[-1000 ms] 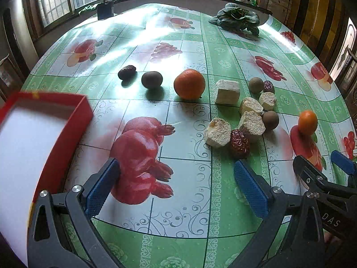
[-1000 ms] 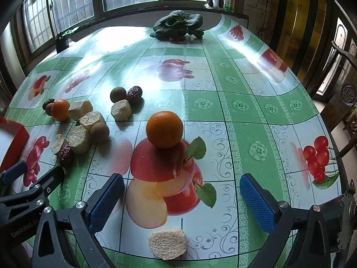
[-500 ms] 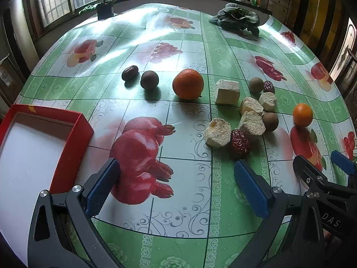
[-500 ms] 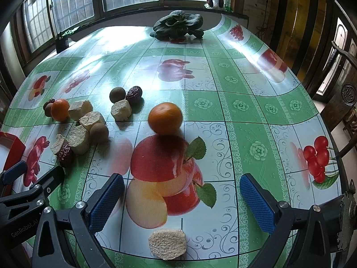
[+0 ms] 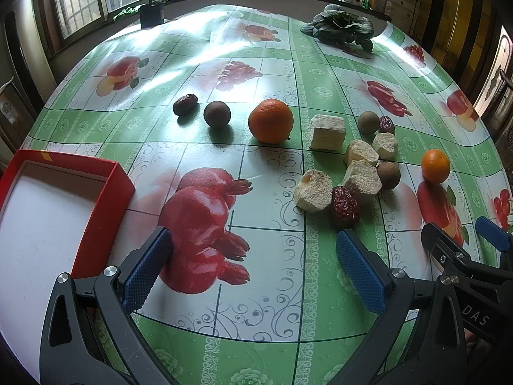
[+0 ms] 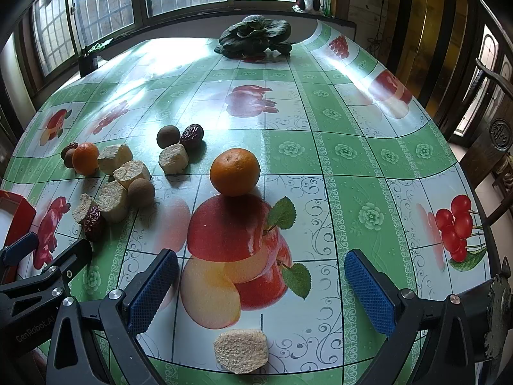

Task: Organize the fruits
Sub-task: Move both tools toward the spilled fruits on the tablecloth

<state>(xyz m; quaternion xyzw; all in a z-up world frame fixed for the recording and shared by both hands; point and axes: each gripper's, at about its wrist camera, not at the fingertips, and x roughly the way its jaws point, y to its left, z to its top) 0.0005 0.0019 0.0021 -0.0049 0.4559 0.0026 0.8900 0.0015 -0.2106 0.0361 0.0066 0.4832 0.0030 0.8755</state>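
A large orange [image 5: 271,121], a brown round fruit [image 5: 217,114] and a dark date [image 5: 185,104] lie in a row on the table. Right of them is a cluster of pale cake chunks [image 5: 361,179], dates [image 5: 344,207] and brown fruits [image 5: 388,175]. A smaller orange [image 5: 435,165] lies at the right; in the right wrist view it [image 6: 235,171] sits straight ahead. A red tray [image 5: 96,221] with a white floor lies at the left. My left gripper [image 5: 253,272] is open and empty over the printed pomegranate. My right gripper [image 6: 261,292] is open and empty.
A lone cake chunk [image 6: 241,354] lies just under the right gripper. A leafy green vegetable [image 6: 255,37] sits at the table's far edge. A dark wooden chair [image 6: 493,147] stands beyond the right table edge. The right gripper shows in the left wrist view [image 5: 461,243].
The red tray has dropped from a raised, blurred position and now rests flat on the table at the left. The smaller orange sits a little farther from the right gripper. Both grippers stay open.
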